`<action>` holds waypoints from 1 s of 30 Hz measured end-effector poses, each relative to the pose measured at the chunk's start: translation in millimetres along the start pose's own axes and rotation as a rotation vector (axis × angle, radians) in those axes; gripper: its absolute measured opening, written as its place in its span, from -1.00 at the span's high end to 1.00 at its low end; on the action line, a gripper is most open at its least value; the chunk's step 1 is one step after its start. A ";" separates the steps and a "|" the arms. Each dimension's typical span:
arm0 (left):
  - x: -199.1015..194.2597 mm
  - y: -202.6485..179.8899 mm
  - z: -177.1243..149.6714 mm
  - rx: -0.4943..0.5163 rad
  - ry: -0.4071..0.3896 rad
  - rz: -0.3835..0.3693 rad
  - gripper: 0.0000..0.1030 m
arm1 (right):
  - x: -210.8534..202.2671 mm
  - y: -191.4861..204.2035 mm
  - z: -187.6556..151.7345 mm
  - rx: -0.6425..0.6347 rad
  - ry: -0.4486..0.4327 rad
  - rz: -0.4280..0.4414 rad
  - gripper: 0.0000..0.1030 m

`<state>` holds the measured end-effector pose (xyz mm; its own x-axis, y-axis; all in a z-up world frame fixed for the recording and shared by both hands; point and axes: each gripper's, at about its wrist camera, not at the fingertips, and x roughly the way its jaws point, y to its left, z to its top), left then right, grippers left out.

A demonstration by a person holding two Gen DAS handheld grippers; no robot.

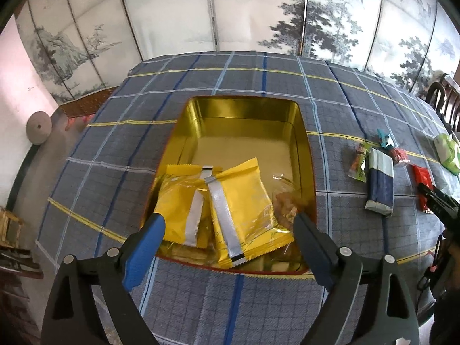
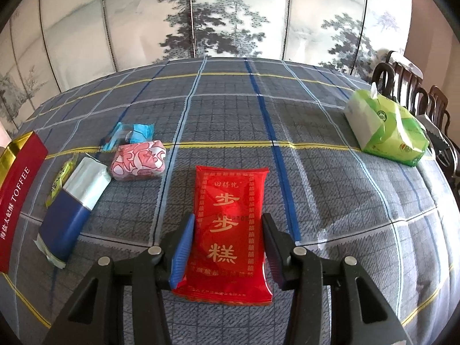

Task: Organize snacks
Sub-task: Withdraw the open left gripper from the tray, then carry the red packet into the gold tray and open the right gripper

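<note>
A gold-lined tin (image 1: pixel 247 115), red outside with TOFFEE lettering (image 2: pixel 17 189), sits on the plaid tablecloth. In it lie two yellow packets (image 1: pixel 244 198) and a clear-wrapped brown snack (image 1: pixel 287 204). My left gripper (image 1: pixel 227 224) is open and empty above the tin's near end. My right gripper (image 2: pixel 228 230) has its fingers on both sides of a red packet (image 2: pixel 230 224) that lies on the cloth; whether they press it I cannot tell. Left of it lie a blue-and-silver packet (image 2: pixel 72 204), a pink patterned one (image 2: pixel 138 158), a light-blue wrapper (image 2: pixel 132 132) and a small green one (image 2: pixel 59 181).
A green tissue pack (image 2: pixel 385 126) sits at the far right of the table. Dark wooden chairs (image 2: pixel 414 92) stand beyond the right edge. A painted folding screen (image 2: pixel 230 14) stands behind the table. The right gripper shows at the left wrist view's right edge (image 1: pixel 437 198).
</note>
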<state>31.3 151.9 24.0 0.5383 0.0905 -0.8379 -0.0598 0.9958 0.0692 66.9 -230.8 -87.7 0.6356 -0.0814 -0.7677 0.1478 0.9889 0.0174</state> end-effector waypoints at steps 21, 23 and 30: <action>-0.9 28.6 -18.1 -0.101 0.019 0.022 -0.74 | -33.6 16.0 5.9 0.066 -0.019 0.039 0.12; -2.2 29.9 -17.9 -0.104 0.016 0.020 -0.74 | -41.9 25.6 10.2 0.058 -0.031 0.059 0.12; -6.9 44.8 -18.5 -0.120 0.003 0.031 -0.74 | -62.9 83.1 17.6 -0.007 -0.035 0.165 0.12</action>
<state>9.4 195.7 22.9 0.5323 0.1207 -0.8379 -0.1769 0.9838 0.0294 52.6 -145.7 -26.7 0.6766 0.0779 -0.7322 0.0339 0.9900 0.1367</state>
